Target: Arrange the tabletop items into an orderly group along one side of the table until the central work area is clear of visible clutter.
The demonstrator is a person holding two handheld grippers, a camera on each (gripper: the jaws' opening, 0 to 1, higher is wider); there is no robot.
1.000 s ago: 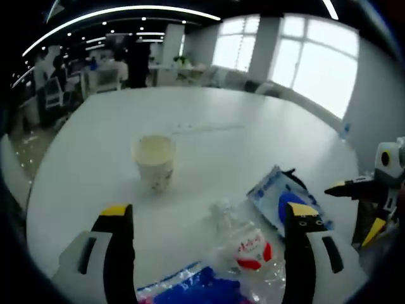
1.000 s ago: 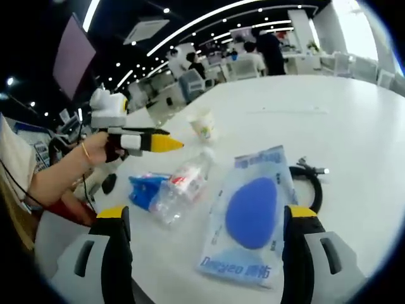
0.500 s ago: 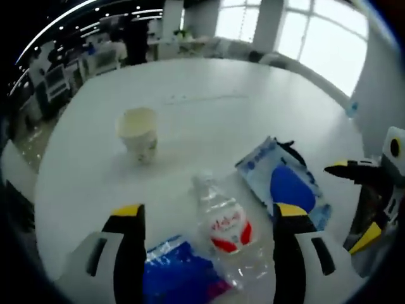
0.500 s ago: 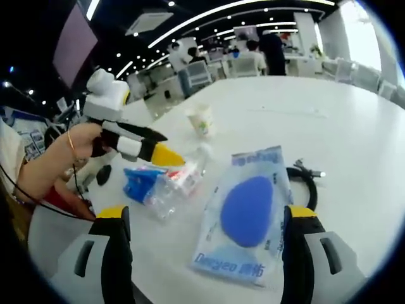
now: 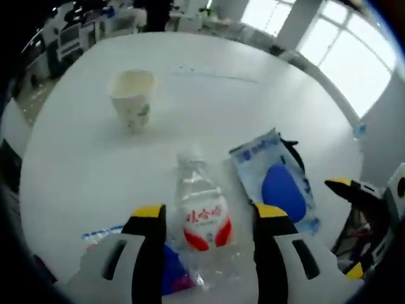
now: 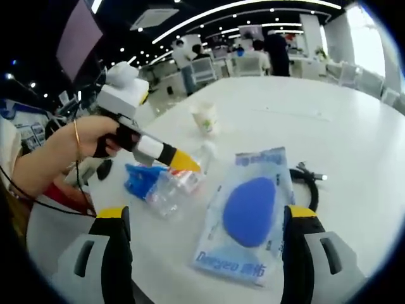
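Plastic bottle [image 5: 204,218] lies between the spread, ungripping jaws of the left claw [image 5: 205,214].

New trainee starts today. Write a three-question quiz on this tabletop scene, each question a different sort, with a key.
1. True or false: the paper cup lies on its side.
2. The left gripper straddles which item? A) plastic bottle B) blue-pad packet C) black cable
3. Fill in: the right gripper has its jaws ____.

Key
1. False; it stands upright.
2. A
3. open
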